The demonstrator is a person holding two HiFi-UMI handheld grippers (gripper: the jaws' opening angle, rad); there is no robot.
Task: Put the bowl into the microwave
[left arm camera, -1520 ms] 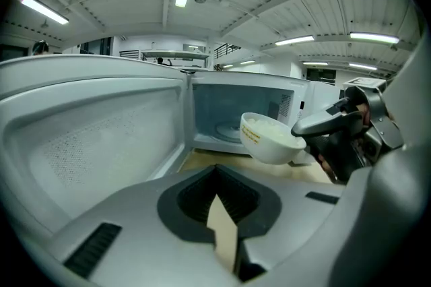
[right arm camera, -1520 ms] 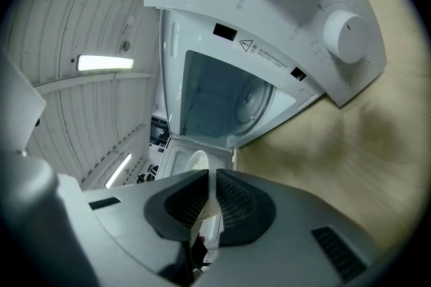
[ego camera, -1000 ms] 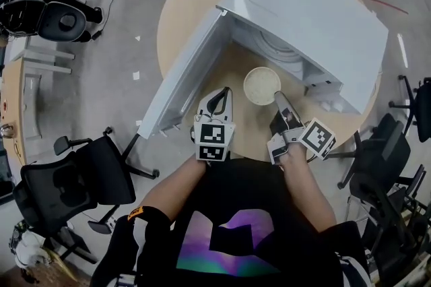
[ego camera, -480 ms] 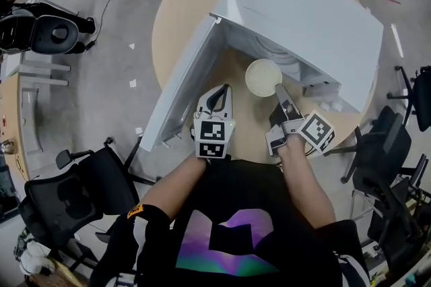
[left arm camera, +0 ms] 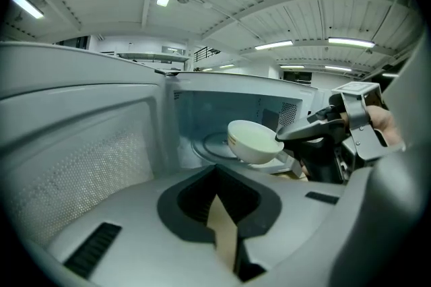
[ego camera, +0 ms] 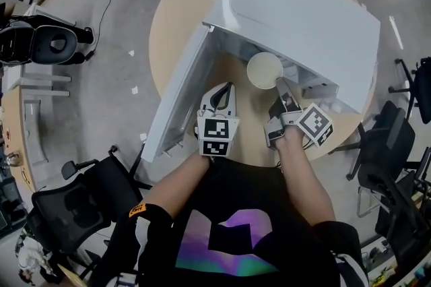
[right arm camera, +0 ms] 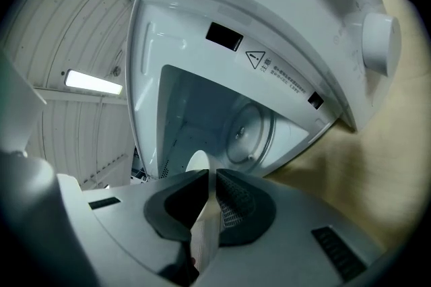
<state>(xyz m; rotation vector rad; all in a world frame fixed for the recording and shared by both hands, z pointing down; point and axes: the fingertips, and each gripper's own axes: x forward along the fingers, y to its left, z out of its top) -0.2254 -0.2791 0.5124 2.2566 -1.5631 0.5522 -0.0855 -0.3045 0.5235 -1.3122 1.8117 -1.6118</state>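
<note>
The white bowl [ego camera: 264,70] hangs just in front of the open microwave [ego camera: 303,9], level with its mouth. My right gripper [ego camera: 278,85] is shut on the bowl's near rim. In the left gripper view the bowl [left arm camera: 254,141] floats before the glass turntable [left arm camera: 209,144], with the right gripper's fingers [left arm camera: 303,132] on its rim. The right gripper view shows the bowl's rim [right arm camera: 197,163] edge-on between the jaws of my right gripper [right arm camera: 210,178]. My left gripper [ego camera: 221,91] rests low on the table beside the door [ego camera: 178,97], shut and holding nothing.
The microwave stands on a round wooden table [ego camera: 175,9], and its door swings out to the left. A control knob [right arm camera: 380,43] sits on the front panel. Office chairs [ego camera: 74,198] ring the table, one at the right [ego camera: 397,144].
The right gripper has carried the bowl away from me, up to the microwave's opening. The left gripper has barely moved.
</note>
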